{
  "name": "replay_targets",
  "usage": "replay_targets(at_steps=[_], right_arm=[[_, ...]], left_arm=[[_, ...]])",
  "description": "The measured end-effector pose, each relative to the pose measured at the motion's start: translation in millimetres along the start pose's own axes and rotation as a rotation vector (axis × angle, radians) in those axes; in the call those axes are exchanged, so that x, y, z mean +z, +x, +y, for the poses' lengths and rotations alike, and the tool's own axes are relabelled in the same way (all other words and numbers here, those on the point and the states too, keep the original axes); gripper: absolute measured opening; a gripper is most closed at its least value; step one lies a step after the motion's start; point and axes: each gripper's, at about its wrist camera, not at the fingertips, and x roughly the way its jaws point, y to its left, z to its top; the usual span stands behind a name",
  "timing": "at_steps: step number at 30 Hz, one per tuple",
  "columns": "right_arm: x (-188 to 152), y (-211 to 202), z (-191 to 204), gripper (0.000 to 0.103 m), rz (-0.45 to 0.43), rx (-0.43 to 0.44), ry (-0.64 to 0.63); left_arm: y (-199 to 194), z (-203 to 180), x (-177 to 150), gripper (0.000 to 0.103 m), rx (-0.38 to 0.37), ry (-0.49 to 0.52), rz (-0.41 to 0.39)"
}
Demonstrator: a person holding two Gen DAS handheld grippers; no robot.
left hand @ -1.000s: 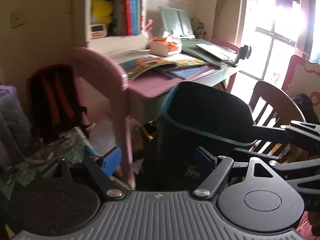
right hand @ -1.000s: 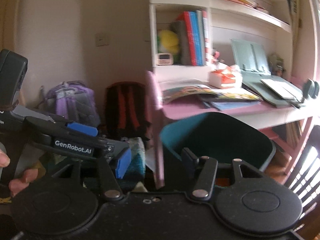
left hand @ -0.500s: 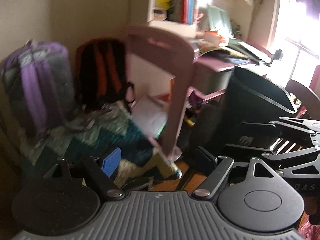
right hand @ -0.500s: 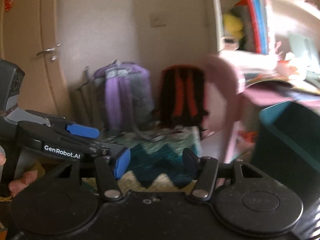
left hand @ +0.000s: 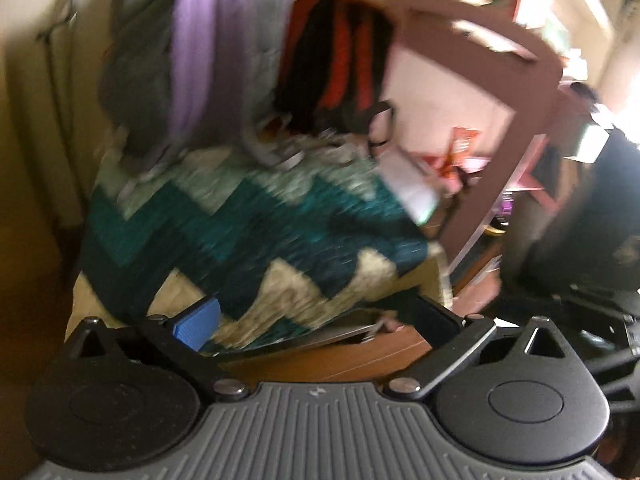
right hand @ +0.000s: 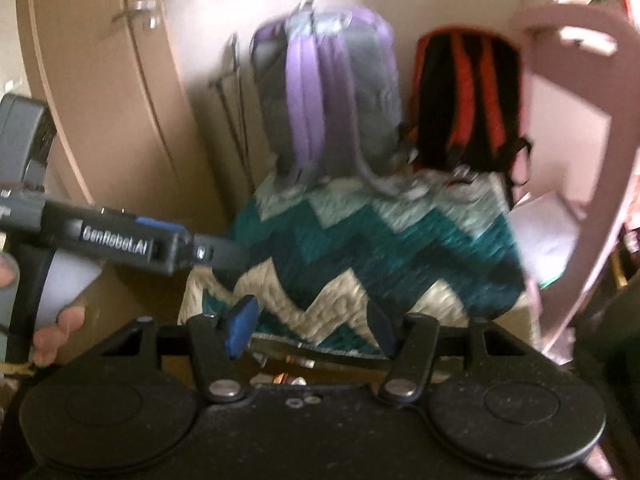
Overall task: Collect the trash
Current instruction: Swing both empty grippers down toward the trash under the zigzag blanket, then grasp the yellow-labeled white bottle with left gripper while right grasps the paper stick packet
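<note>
Left gripper [left hand: 316, 320]: fingers spread wide, nothing between them, low centre of the left view. Right gripper [right hand: 312, 326]: likewise wide and empty, low centre of the right view. Bin [left hand: 580, 216]: dark, right edge of the left view, beside the pink chair [left hand: 516, 92]; probably light and stiff, best taken by the rim. Trash: no piece certain. An orange wrapper [left hand: 460, 148], right of centre in the left view behind the chair frame, is the likeliest item; probably light, thin, crinkly and slippery, best pinched at a free edge, though blur hides its outline. Flat grey strip [right hand: 320, 356] under the rug [right hand: 360, 264] edge, between the right gripper's fingers: nature unclear. Purple bag [right hand: 328, 92] and black-red bag [right hand: 468, 100]: upper centre, standing against the wall, not trash.
</note>
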Motion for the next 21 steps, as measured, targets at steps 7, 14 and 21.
replay_targets(at_steps=[7, 14, 21], right_arm=[[-46.3, 112.9, 8.3, 0.061, 0.179, 0.01, -0.032], [-101.3, 213.6, -4.2, 0.061, 0.34, 0.022, -0.042], [-151.7, 289.6, -8.7, 0.061, 0.494, 0.021, -0.14]], left_arm=[[91.1, 66.0, -38.3, 0.103, 0.118, -0.059, 0.145], [177.0, 91.1, -78.8, 0.103, 0.118, 0.017, 0.324], [255.1, 106.9, -110.7, 0.103, 0.096, 0.133, 0.444]])
